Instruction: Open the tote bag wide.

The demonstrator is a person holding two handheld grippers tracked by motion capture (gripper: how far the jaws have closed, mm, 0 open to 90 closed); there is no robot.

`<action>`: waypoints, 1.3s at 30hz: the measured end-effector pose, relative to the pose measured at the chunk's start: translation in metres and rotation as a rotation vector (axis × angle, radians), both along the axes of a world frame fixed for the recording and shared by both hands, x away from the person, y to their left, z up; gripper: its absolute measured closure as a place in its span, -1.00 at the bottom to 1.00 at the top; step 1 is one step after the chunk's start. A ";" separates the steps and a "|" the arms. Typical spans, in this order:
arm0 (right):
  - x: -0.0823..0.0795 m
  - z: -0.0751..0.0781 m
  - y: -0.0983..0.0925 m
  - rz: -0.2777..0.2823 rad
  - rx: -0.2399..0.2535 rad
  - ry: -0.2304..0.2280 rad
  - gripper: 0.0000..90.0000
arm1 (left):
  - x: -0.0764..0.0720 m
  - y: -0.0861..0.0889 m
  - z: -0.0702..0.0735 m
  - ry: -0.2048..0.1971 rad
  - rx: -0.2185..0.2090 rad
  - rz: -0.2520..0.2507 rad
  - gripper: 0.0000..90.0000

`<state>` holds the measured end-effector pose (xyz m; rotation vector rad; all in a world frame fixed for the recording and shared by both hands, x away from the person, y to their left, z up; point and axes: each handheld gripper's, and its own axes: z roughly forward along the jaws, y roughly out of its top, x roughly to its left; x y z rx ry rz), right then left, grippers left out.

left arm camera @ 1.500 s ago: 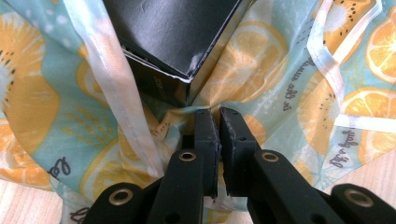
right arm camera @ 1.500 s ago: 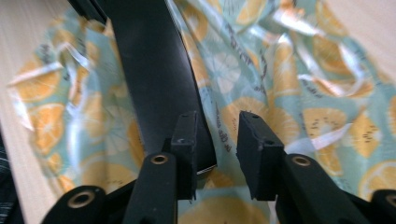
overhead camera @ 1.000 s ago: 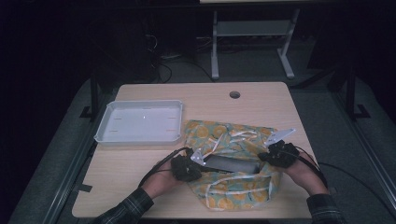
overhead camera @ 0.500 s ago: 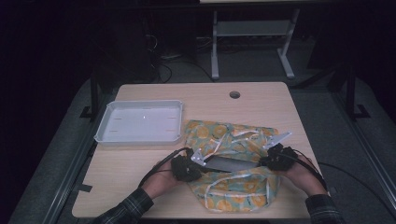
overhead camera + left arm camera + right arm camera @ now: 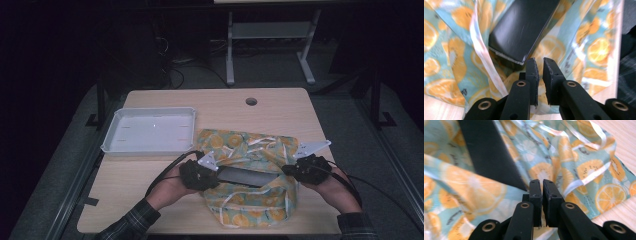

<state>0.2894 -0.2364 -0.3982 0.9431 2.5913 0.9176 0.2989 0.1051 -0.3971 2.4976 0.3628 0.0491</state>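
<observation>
A cloth bag printed with orange slices lies at the near middle of the table, its mouth held apart. A flat black box lies in the mouth, between the two grippers. My left gripper is at the bag's left rim. In the left gripper view its jaws have just been opening a little and stand a narrow slit apart, with the bag's cloth caught low between them beside the box. My right gripper is at the right rim, its jaws shut on cloth beside the box.
A shallow white tray sits on the wooden table at the left, just behind my left hand. A round cable hole is near the far edge. Cables trail from both grippers toward the near edge.
Both hands have risen a little with the bag's rim. The right gripper has shifted slightly inward, and the cloth near the mouth bunches higher around the black box.
</observation>
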 end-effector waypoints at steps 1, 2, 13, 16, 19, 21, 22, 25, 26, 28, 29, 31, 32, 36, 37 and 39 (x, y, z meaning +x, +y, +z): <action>-0.002 0.003 0.001 0.005 0.004 -0.006 0.93 | 0.002 0.001 0.006 -0.016 0.021 -0.019 0.80; -0.003 0.006 0.003 0.010 0.012 -0.015 0.96 | 0.004 0.000 0.009 -0.022 -0.002 -0.003 0.81; -0.015 0.010 0.029 0.124 0.060 0.022 0.99 | 0.046 -0.008 0.005 -0.085 0.042 0.087 0.94; -0.023 0.001 0.029 0.145 0.042 0.052 0.99 | 0.049 -0.004 -0.004 -0.076 0.067 0.100 0.94; -0.032 -0.007 0.027 0.152 0.023 0.080 0.99 | 0.049 -0.001 -0.009 -0.076 0.081 0.114 0.94; -0.036 -0.009 0.024 0.148 0.023 0.085 0.99 | 0.049 0.000 -0.010 -0.077 0.087 0.117 0.94; -0.038 -0.009 0.023 0.152 0.025 0.084 0.99 | 0.050 0.001 -0.011 -0.080 0.090 0.116 0.94; -0.046 -0.011 0.019 0.149 0.026 0.092 0.99 | 0.050 0.001 -0.013 -0.081 0.097 0.120 0.94; -0.048 -0.012 0.018 0.149 0.019 0.102 0.99 | 0.051 0.001 -0.015 -0.080 0.099 0.125 0.94; -0.051 -0.018 0.017 0.145 0.007 0.117 0.99 | 0.052 0.001 -0.019 -0.075 0.112 0.128 0.94; -0.052 -0.021 0.016 0.143 0.001 0.127 0.99 | 0.053 0.001 -0.021 -0.074 0.122 0.127 0.94; -0.052 -0.028 0.017 0.141 -0.020 0.139 0.99 | 0.053 0.000 -0.027 -0.071 0.139 0.131 0.94; -0.051 -0.031 0.017 0.144 -0.031 0.140 0.99 | 0.054 -0.001 -0.030 -0.072 0.140 0.138 0.94; -0.049 -0.039 0.019 0.143 -0.058 0.146 0.99 | 0.056 -0.001 -0.037 -0.072 0.155 0.142 0.94; -0.049 -0.041 0.019 0.145 -0.059 0.148 0.99 | 0.057 -0.001 -0.038 -0.076 0.165 0.142 0.94; -0.048 -0.043 0.019 0.147 -0.071 0.151 0.99 | 0.059 -0.002 -0.041 -0.079 0.171 0.142 0.96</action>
